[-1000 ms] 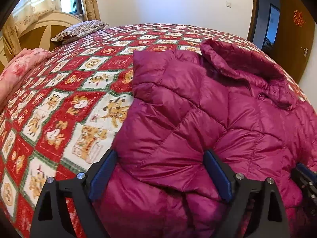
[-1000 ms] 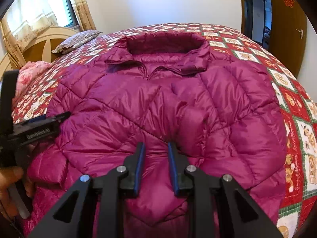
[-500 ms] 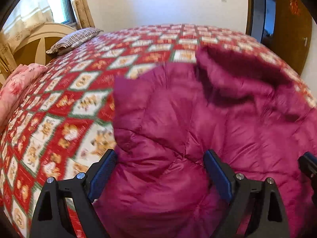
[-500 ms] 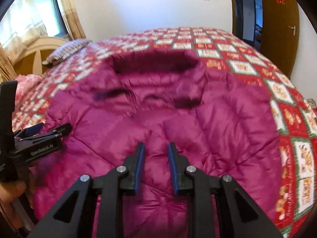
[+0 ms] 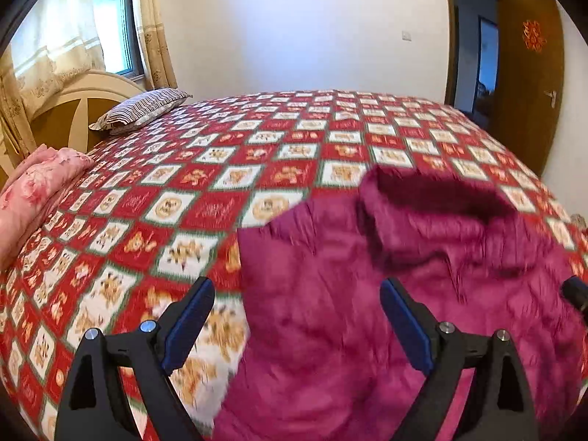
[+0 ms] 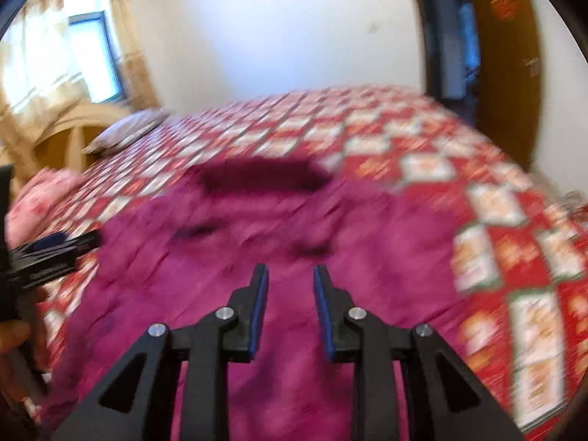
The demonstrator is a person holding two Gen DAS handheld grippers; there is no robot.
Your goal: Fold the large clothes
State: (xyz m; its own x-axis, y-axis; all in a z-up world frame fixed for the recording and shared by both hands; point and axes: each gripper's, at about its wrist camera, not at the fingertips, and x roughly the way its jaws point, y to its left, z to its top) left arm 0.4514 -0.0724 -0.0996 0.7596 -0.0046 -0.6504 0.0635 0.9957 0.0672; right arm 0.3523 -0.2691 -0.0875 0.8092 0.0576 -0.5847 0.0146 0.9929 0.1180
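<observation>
Left gripper: jaws spread wide, nothing between them. It hangs over the near left edge of the jacket, with the left finger over the bedspread and the right finger over magenta fabric. From the right wrist view it pokes in at the left edge, with a bit of the person's hand below it.

Right gripper: blue-padded fingers parted with a narrow gap, nothing pinched. Can't tell if the tips touch the fabric, that view is pretty smeared.

Jacket: big magenta puffer, lying front-up on the near part of the bed, collar pointing away toward the far wall. In the right wrist view it fills the lower middle.

Bedspread: red and white checks with cartoon prints, showing to the left of the jacket, beyond it and, in the right wrist view, to its right as well.

Pink quilt: folded up at the left edge of the bed.

Striped pillow: far left, against the cream headboard.

Back of room: window with curtains on the left, brown door on the right.
</observation>
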